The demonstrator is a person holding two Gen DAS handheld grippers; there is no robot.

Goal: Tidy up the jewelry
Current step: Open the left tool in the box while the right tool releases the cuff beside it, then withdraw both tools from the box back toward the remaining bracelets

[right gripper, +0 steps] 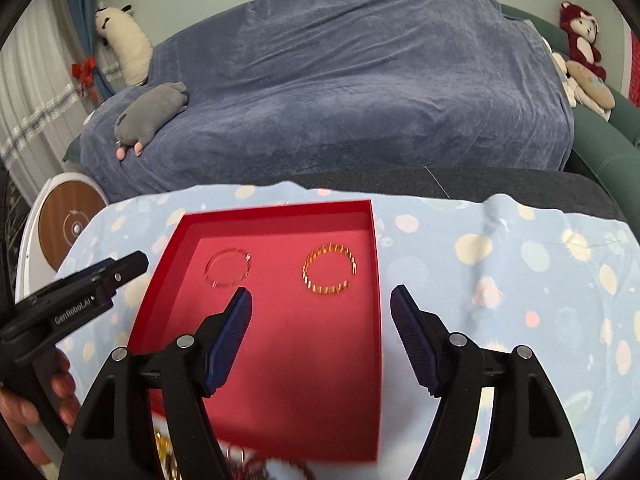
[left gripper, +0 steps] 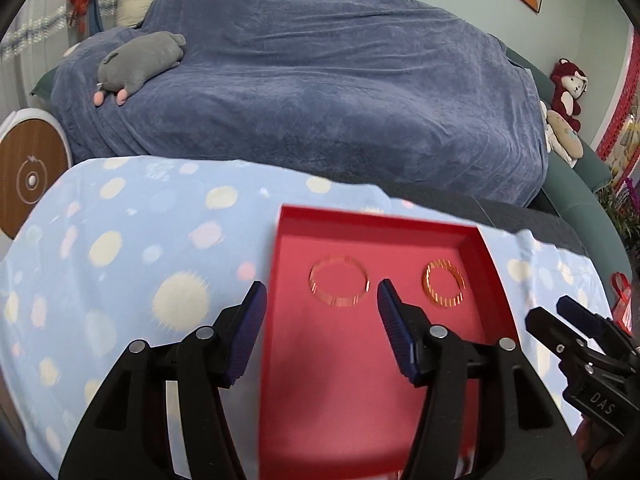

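- two bracelets sit flat in the red tray [left gripper: 476, 264], side by side toward its far end, clearly apart from each other
- the pale pinkish bracelet [left gripper: 338, 280] is the left one, thin and a bit see-through; the gold bracelet [left gripper: 444, 283] is the right one, made of little upright links
- both look motion-blurred, so finer detail is a no-go
- the tray is a shallow red box with low walls, rest of its floor bare, and it lies on a light blue blanket [left gripper: 132, 248] with pastel dots spread over the desk
- left claw [left gripper: 322, 320] hangs over the tray's near left part, spread with nothing between the blue ribbed pads; the left pad is out over the blanket, the right pad over the tray floor just short of the pale bracelet
- right claw [right gripper: 321, 322] is spread too and empty, left pad over the tray, right pad past the tray's right wall over the blanket
- a hand [right gripper: 36, 408] grips the left claw's handle in the right wrist view
- something gold and sparkly shows at the bottom edge of the right wrist view, too blurred to tell what
- behind the desk is a sofa under a dark blue throw [left gripper: 320, 80], with a grey plush [left gripper: 140, 62] lying on its left part and a red plush monkey [left gripper: 568, 92] at the right end
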